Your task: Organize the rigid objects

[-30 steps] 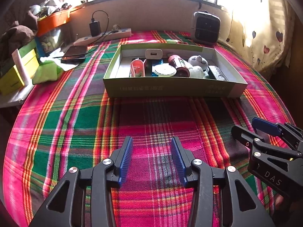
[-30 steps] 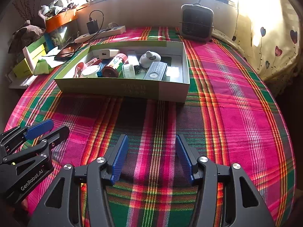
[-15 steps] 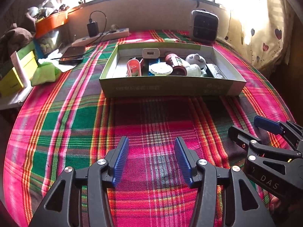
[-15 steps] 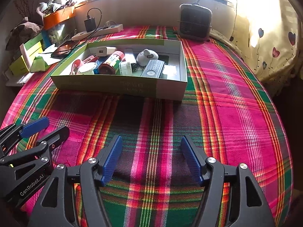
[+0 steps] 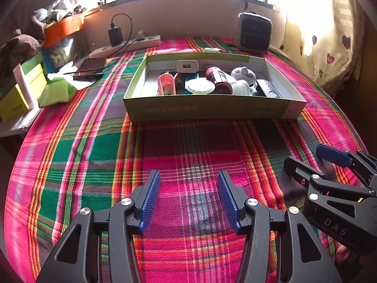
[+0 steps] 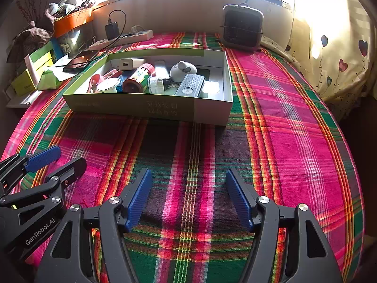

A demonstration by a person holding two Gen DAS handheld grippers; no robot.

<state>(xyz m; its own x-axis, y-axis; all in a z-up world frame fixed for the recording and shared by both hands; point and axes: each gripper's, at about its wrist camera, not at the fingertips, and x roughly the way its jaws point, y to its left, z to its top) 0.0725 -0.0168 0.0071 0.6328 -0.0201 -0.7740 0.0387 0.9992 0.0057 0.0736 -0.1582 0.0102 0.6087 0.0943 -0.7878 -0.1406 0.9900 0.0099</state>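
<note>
Bed with plaid cover point(image 5: 99, 155), bearing a green box point(image 5: 212, 108) of small items, a heater point(image 5: 254, 33), a power strip point(image 5: 132, 44) and a phone point(image 5: 90, 68).

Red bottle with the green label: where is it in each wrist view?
Left wrist: red bottle in the box, upper centre, right of the white round tin.
Right wrist: red bottle in the box, upper left of centre, again right of the tin.
Shared landmark: grey heater behind the box.
</note>
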